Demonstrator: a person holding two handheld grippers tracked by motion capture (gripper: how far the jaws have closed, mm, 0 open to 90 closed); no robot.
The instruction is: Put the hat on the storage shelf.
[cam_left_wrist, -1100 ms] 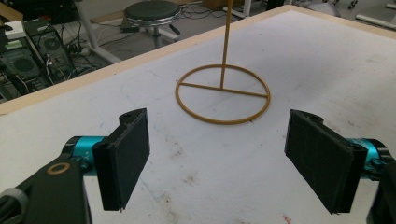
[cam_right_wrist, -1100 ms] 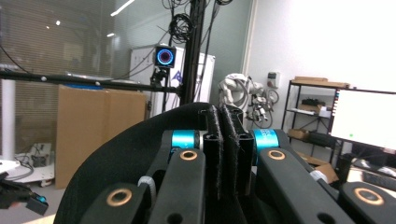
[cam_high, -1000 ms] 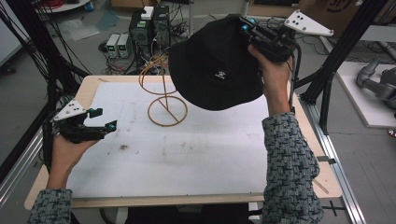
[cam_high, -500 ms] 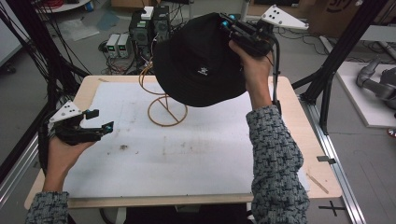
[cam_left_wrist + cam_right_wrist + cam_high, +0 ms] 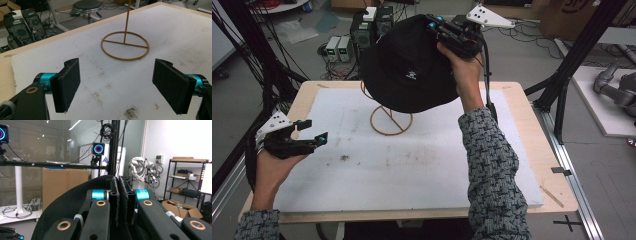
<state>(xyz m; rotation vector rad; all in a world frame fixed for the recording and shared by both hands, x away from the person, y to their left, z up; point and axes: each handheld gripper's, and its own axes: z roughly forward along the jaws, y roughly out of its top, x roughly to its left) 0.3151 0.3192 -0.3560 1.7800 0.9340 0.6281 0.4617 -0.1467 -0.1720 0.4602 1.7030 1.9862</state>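
A black bucket hat (image 5: 409, 65) with a small white logo hangs in the air over the wire stand (image 5: 391, 120), held by its brim in my right gripper (image 5: 438, 26), which is shut on it. In the right gripper view the two jaws press the black hat brim (image 5: 75, 195) between them. The stand's gold ring base (image 5: 125, 46) and thin upright rod rest on the white mat. My left gripper (image 5: 309, 131) hovers open near the table's left edge, its pads (image 5: 67, 83) wide apart with nothing between them, pointing toward the stand.
The white mat (image 5: 412, 165) covers most of the wooden table (image 5: 532, 125). Black frame posts stand at left and right. Computer boxes (image 5: 362, 25) and cables sit on the floor behind the table. Dark stains mark the mat near the left gripper.
The right gripper has carried the hat leftward, from right of the stand to over its rod. The left gripper has stayed nearly still and open.
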